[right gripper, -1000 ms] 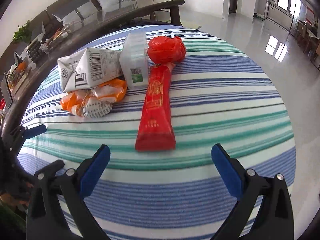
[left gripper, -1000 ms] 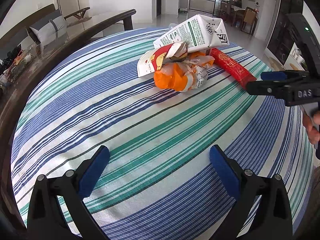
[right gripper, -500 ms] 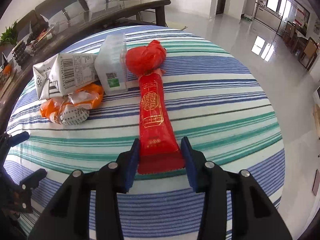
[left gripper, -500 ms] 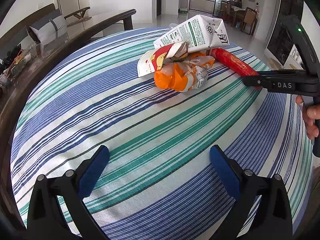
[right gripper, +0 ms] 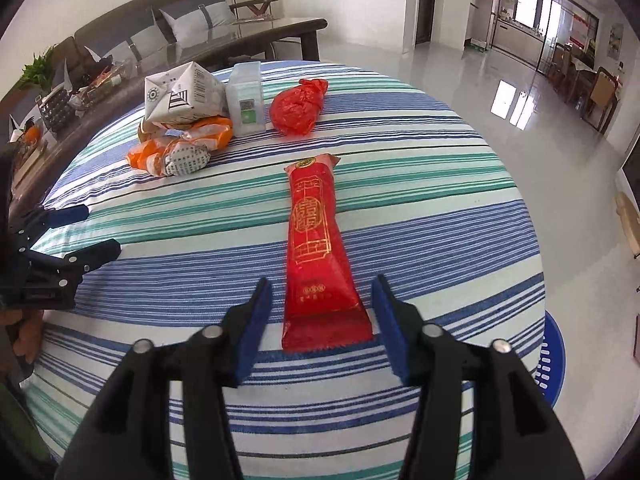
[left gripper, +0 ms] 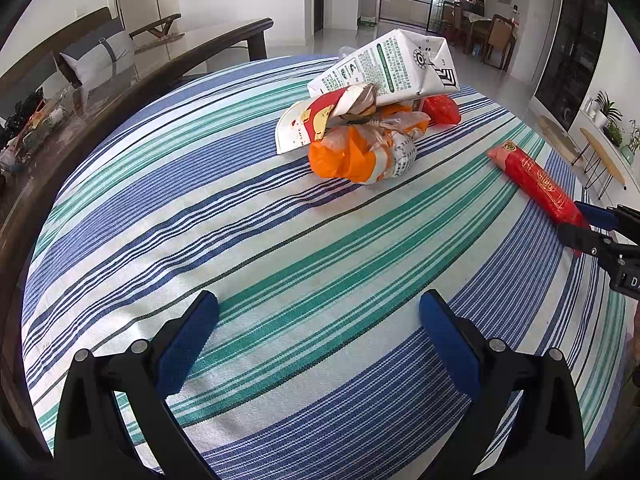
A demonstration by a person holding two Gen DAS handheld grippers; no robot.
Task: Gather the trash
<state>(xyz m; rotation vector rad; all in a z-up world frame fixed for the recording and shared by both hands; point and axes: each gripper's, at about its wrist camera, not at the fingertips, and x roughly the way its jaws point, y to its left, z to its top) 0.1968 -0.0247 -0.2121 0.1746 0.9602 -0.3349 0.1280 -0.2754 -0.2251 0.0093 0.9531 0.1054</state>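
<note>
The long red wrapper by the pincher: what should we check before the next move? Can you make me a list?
1. Red wrapper sits between the right gripper pads: ok, its near end lies in the gap.
2. Pads pressing on it: not ok. The jaws are opening, with space on both sides.
3. Wrapper clear of the other trash: ok, it lies apart from the red bag and the orange bag.
4. Left gripper out of the way: ok, open over bare tablecloth.
5. A bin to drop it in: cannot tell. Only a blue slotted thing shows past the table edge.
</note>
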